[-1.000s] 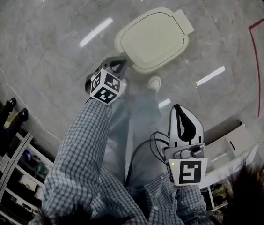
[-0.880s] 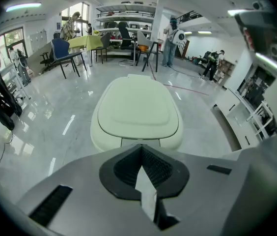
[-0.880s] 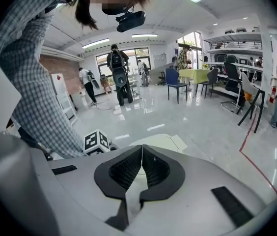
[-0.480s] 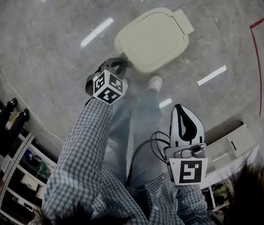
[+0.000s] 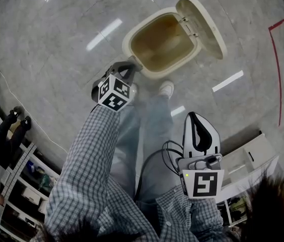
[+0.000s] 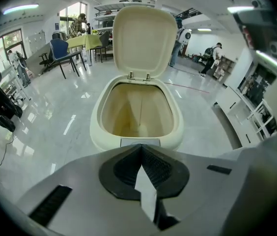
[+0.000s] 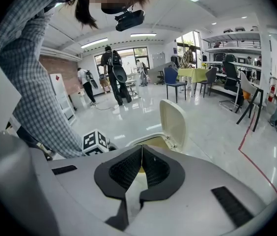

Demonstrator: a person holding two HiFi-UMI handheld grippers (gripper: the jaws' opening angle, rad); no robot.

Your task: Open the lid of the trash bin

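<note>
A cream trash bin stands on the grey floor ahead of the person's feet. Its lid is swung up and back on two hinges, and the brownish inside shows. The lid stands upright in the left gripper view above the bin's rim, where a small grey push plate sits at the front edge. My left gripper is shut, its tip at that front edge. My right gripper is shut and held back by the person's body; it sees the lid edge-on.
The person's two shoes stand just behind the bin. White shelving is at the right and a rack at the lower left. A red floor line runs at the right. Chairs and people stand far off.
The bin's lid has sprung from flat shut to standing open, showing the inside. My left gripper stays at the bin's front edge. The right gripper has not moved.
</note>
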